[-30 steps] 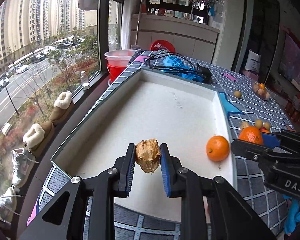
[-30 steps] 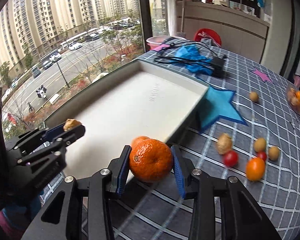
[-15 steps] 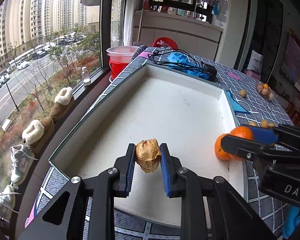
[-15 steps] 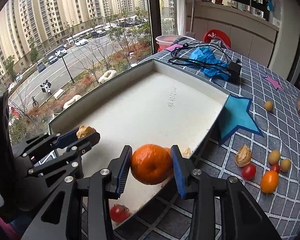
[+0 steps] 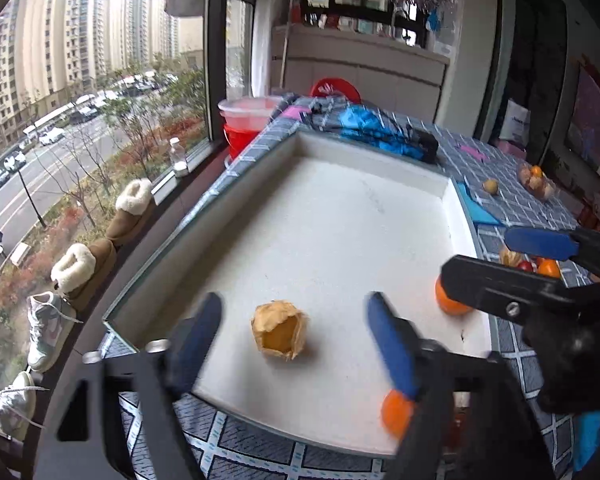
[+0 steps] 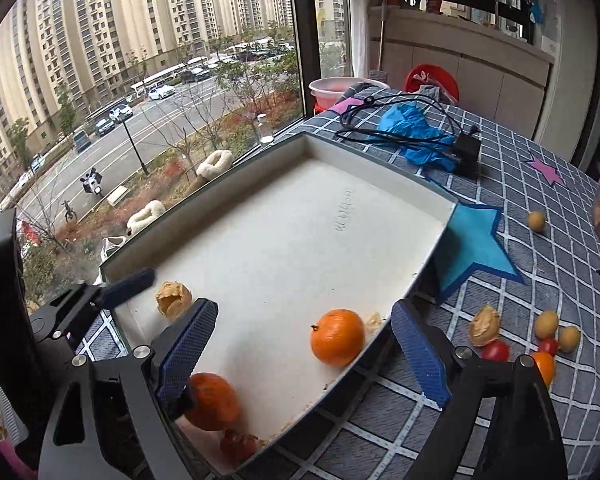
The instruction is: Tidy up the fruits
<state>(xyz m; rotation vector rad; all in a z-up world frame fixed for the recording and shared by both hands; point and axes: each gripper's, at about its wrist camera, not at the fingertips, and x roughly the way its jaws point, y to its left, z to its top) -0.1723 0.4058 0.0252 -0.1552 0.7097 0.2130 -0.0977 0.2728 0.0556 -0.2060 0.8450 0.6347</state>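
Both tools hang over a shallow white tray (image 6: pixel 380 184) on a desk (image 6: pixel 540 280) covered with a grey checked cloth, beside a large window. The left tool (image 5: pixel 292 332) has its blue-padded fingers spread wide, gripping nothing. Between them, lying on the tray floor near the front edge, is a husked golden berry (image 5: pixel 279 335), clear of both pads. The right tool (image 6: pixel 300 344) is also spread wide and empty. An orange (image 6: pixel 337 337) sits on the tray floor between its fingers, close to the tray's right wall, touching neither pad. A second orange (image 6: pixel 212 402) lies nearer the front corner of the tray, partly hidden behind the right tool's left finger, with a small red fruit (image 6: pixel 238 444) just in front of it.

On the cloth to the right of the tray sits a cluster of small fruits (image 6: pixel 532 336): a husked berry, red tomatoes, yellow berries and an orange tomato. A blue star cutout (image 6: pixel 476 244) lies against the tray's right side. Farther back are a blue glove (image 6: pixel 416 132) and a black cable (image 6: pixel 380 120).
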